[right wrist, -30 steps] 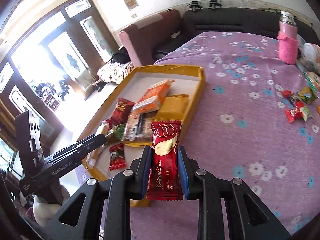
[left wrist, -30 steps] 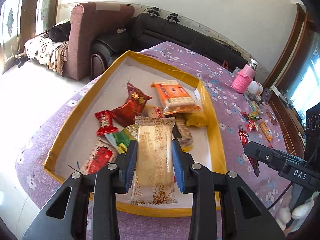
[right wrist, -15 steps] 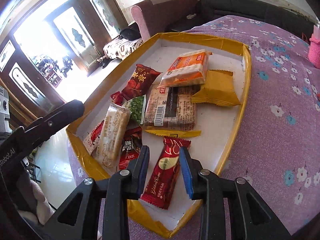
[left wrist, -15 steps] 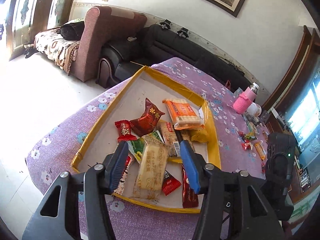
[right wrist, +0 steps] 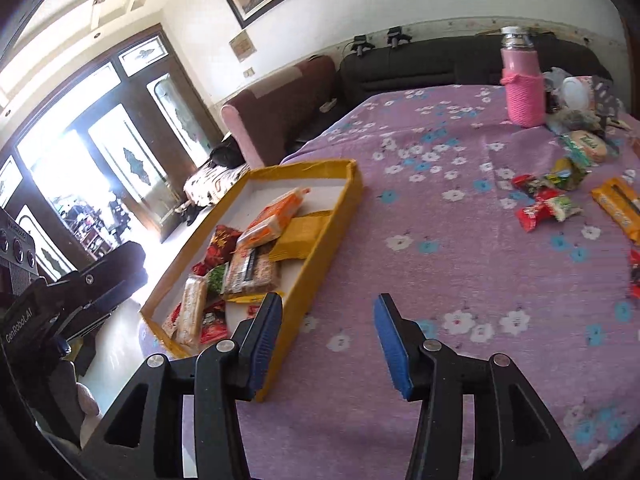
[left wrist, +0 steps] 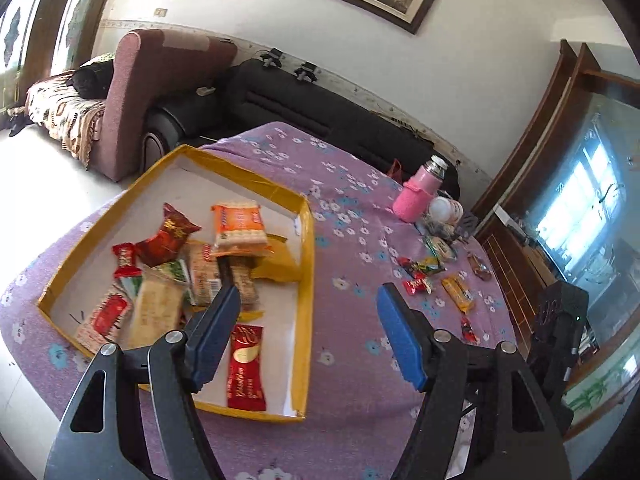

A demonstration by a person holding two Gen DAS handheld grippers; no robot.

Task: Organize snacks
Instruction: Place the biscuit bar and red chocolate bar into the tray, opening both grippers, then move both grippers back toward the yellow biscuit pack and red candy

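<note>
A yellow-rimmed tray (left wrist: 308, 264) (right wrist: 336, 216) on the purple flowered cloth holds several snack packets. Among them lie the beige biscuit pack (left wrist: 154, 314) and the red wafer bar (left wrist: 245, 364), both loose on the tray floor. My left gripper (left wrist: 310, 320) hovers above the tray's near right corner, its jaws opening with nothing between them. My right gripper (right wrist: 326, 328) hangs over the cloth just right of the tray, jaws opening and also empty. More loose snacks (left wrist: 424, 276) (right wrist: 548, 200) lie scattered on the cloth at the right.
A pink bottle (left wrist: 416, 196) (right wrist: 524, 88) and a white jar (left wrist: 444, 210) stand at the table's far side. A black sofa (left wrist: 320, 108) and a maroon armchair (left wrist: 160, 80) sit behind the table. The floor drops away left of the tray.
Both grippers let go of their packets, the beige biscuit pack and the red wafer bar, which now lie in the tray. Both pulled back and swung right, jaws widening.
</note>
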